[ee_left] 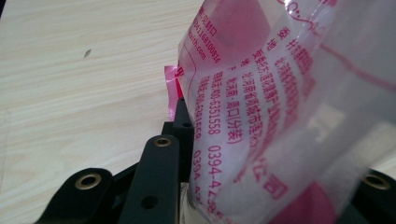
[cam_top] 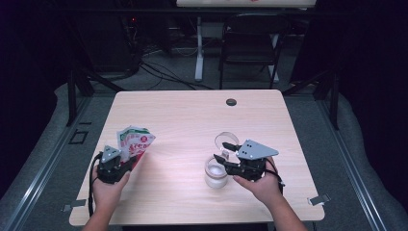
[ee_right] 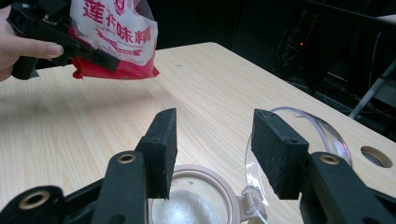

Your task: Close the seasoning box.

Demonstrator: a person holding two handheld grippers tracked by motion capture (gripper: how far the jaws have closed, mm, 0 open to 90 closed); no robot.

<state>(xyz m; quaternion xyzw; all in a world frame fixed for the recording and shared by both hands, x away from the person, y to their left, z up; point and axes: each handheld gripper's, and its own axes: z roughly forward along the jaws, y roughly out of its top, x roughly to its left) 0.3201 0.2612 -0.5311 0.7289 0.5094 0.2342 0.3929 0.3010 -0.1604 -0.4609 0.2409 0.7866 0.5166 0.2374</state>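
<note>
Left tongs: my jaws pinch a red-and-white printed pouch, held clear of the desk; its clear printed side rises just ahead of my jaws in the left gripper view.
Pouch: it stands up out of my left tongs – well apart from the right tongs, off to their left.
Right tongs: my jaws are spread, with nothing between the pads.
Jar: glass, open, white grains inside – directly below my right tongs, standing on the desk.
Jar lid: clear, hinged, tipped back, just beyond my right jaw.
Desk: pale wood, under both tongs.
</note>
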